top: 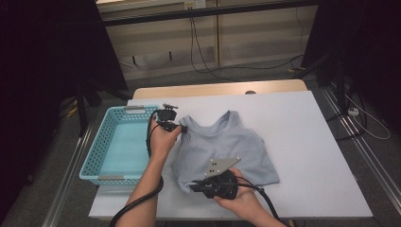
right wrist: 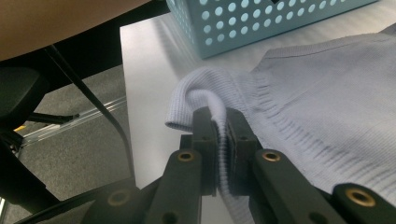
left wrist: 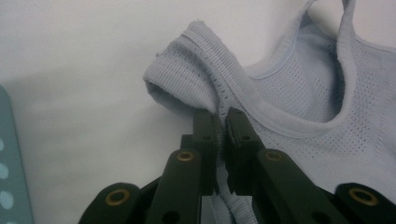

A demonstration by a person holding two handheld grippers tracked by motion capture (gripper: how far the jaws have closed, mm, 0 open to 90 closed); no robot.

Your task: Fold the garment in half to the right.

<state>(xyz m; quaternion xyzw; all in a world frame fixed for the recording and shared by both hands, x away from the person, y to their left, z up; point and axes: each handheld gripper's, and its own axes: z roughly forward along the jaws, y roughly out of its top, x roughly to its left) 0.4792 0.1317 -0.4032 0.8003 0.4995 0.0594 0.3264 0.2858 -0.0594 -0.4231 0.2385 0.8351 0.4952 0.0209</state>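
Note:
A pale grey-blue knit tank top (top: 227, 149) lies flat on the white table (top: 307, 142), neck toward the far side. My left gripper (top: 183, 128) pinches its left shoulder strap (left wrist: 187, 70), jaws shut on the ribbed fabric (left wrist: 219, 116). Near the front edge, my right gripper (top: 195, 188) is shut on the top's lower left hem corner (right wrist: 201, 88); the cloth folds up between the jaws (right wrist: 221, 116). Both hands hold the garment's left side.
A light blue perforated plastic basket (top: 101, 151) stands at the table's left edge, close to the left hand, and its corner (right wrist: 261, 23) appears in the right gripper view. A wooden board (top: 217, 88) runs behind the table. Cables lie on the floor beyond.

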